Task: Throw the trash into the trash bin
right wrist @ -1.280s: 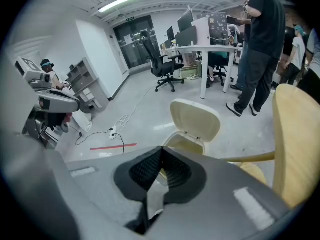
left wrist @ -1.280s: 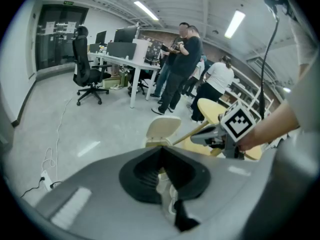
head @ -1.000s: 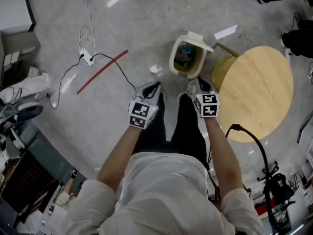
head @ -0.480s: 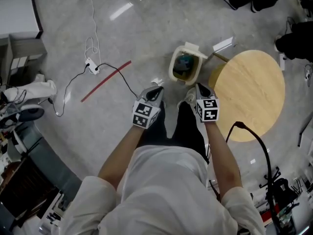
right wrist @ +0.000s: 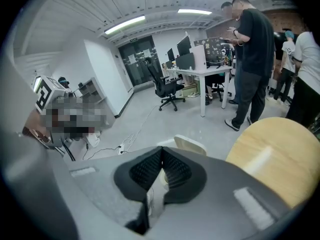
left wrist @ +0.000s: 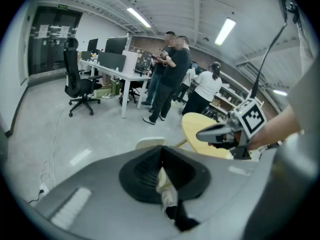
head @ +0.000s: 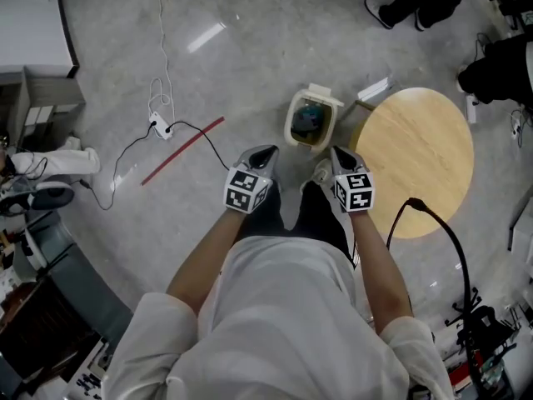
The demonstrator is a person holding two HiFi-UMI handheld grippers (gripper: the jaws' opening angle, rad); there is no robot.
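1. Head view: left claw point(head: 263, 153) and right claw point(head: 339, 153) have risen farther from the trash bin point(head: 291, 127). The trash point(head: 306, 117) lies inside it, so the job looks done.
2. Left gripper view: the left claw is pinched together, empty, short of the bin.
3. Right gripper view: the right claw is closed, empty, short of the bin.

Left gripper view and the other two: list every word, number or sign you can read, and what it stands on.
No text reads clearly in any view.
Green sign over the dark doors: too small to read.
Paper sheets on those doors: blurred.
Marker cubes on the left gripper and right gripper: black-and-white patterns only, no letters.
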